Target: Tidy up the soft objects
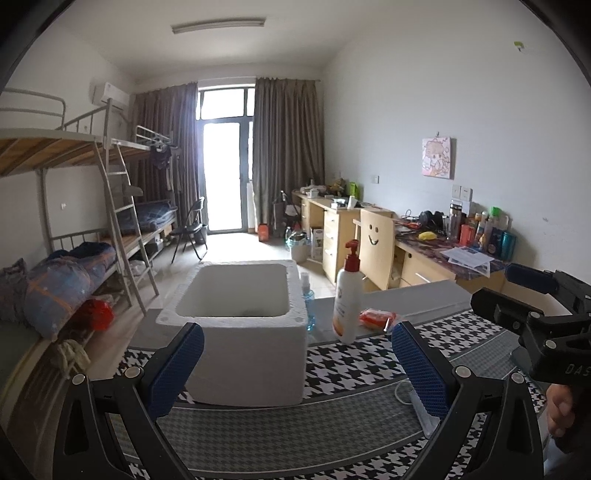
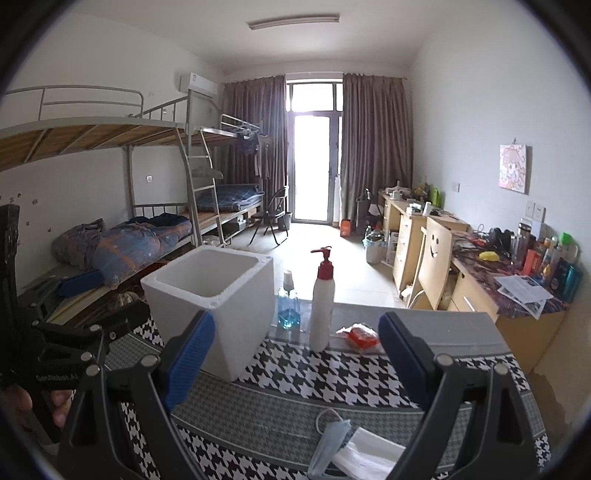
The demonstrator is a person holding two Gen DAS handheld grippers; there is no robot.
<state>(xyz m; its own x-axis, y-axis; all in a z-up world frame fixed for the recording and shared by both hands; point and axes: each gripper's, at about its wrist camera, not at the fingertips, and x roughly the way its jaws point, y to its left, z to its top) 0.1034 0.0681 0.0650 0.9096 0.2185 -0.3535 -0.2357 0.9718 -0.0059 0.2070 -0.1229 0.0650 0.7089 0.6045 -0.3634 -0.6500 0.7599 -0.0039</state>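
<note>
Left gripper (image 1: 295, 354) gaping and empty before the white square foam box (image 1: 243, 325), right gripper (image 2: 295, 350) likewise spread wide, pale blue face mask (image 2: 328, 443) lying on the houndstooth tablecloth (image 2: 332, 373) below it, orange soft packet (image 2: 364, 336) beside the white pump bottle (image 2: 321, 306).

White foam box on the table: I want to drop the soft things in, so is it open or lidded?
Open. The white foam box has no lid; both views show its bare inner walls.

White walls and a pale tiled floor (image 2: 317, 240). Metal bunk beds (image 2: 110, 155) line the left wall; wooden desks (image 2: 406, 229) run along the right. At the far end, brown curtains (image 2: 373, 147) frame a bright glass door (image 2: 312, 166). A ceiling lamp (image 2: 293, 21) hangs unlit.
</note>
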